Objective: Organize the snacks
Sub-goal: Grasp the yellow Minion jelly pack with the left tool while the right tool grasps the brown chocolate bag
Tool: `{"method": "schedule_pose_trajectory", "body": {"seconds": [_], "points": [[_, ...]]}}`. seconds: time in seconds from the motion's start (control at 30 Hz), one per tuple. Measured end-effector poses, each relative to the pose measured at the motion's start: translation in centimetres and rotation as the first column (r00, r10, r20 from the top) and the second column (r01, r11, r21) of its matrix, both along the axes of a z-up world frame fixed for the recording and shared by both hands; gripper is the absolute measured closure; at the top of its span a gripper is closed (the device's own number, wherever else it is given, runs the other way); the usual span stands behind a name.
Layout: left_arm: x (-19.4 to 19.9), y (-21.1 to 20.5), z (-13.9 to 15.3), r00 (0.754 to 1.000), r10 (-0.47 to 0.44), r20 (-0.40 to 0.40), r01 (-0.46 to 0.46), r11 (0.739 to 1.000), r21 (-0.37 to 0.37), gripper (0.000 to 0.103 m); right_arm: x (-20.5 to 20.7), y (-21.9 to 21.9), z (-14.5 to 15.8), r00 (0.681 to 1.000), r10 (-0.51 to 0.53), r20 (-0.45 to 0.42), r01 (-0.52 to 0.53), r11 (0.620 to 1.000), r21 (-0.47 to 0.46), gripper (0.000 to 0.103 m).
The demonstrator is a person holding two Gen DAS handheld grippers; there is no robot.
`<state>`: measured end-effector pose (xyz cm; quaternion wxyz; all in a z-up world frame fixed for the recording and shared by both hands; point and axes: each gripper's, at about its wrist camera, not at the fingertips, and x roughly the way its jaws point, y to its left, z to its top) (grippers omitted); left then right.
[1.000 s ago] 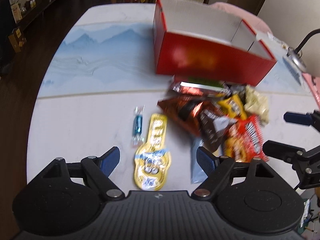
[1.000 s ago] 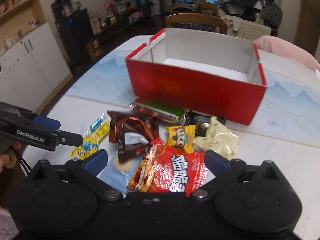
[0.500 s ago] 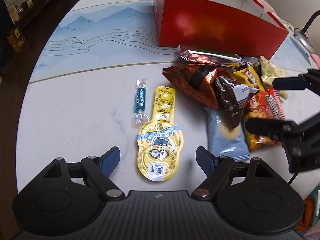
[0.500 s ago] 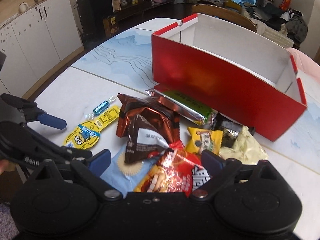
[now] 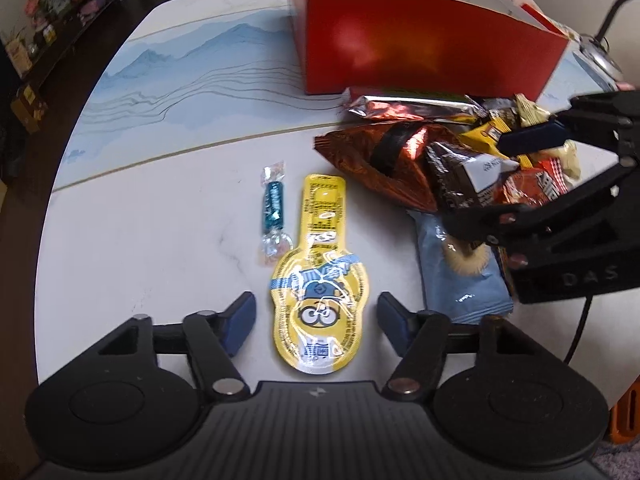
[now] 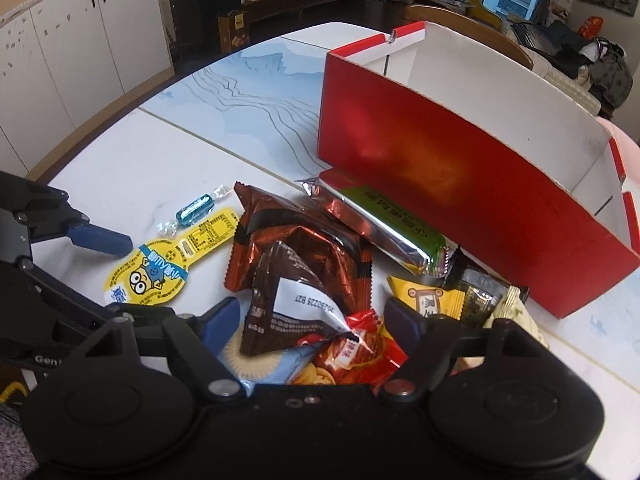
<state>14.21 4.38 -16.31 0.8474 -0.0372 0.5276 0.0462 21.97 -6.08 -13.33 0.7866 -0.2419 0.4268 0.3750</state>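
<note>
The red box [image 6: 460, 176] shows only bare white inside; both claws, left gripper [image 5: 316, 318] and right gripper [image 6: 312, 322], gape released over the snack pile [image 6: 320, 264]

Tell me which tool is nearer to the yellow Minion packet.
Left. The left tool is open with the Minion packet lying between its fingers. The right tool is open over the snack pile, beside the packet.
</note>
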Motion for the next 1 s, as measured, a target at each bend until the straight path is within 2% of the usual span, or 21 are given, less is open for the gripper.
{"method": "schedule_pose_trajectory", "body": {"seconds": [0.13, 0.27, 0.47, 0.77, 1.0], "points": [[0.1, -0.6, 0.2, 1.0, -0.021, 0.003, 0.021, 1.0, 0.011, 0.052, -0.4, 0.4, -0.1, 0.999, 0.023, 0.023, -0.022, 1.0, -0.022, 0.038], [0.0, -0.6, 0.2, 1.0, -0.022, -0.001, 0.022, 1.0, 0.007, 0.052, -1.0, 0.7, -0.1, 0.998, 0.046, 0.045, -0.045, 0.999, -0.03, 0.05], [-0.1, -0.2, 0.3, 1.0, 0.007, 0.0, -0.007, 1.0, -0.026, 0.053, -1.4, 0.4, 0.1, 0.997, 0.036, 0.066, -0.035, 0.999, -0.021, 0.06], [-0.1, 0.8, 0.5, 0.997, 0.072, -0.013, -0.073, 0.993, -0.096, 0.053, -1.2, -1.0, 1.4, 0.999, -0.036, 0.03, 0.035, 0.999, 0.042, 0.07], [-0.5, 1.3, 1.0, 0.994, 0.109, -0.018, -0.111, 0.983, -0.148, 0.053, -1.4, -2.3, 2.3, 0.997, -0.079, -0.005, 0.079, 0.992, 0.094, 0.071]]}}
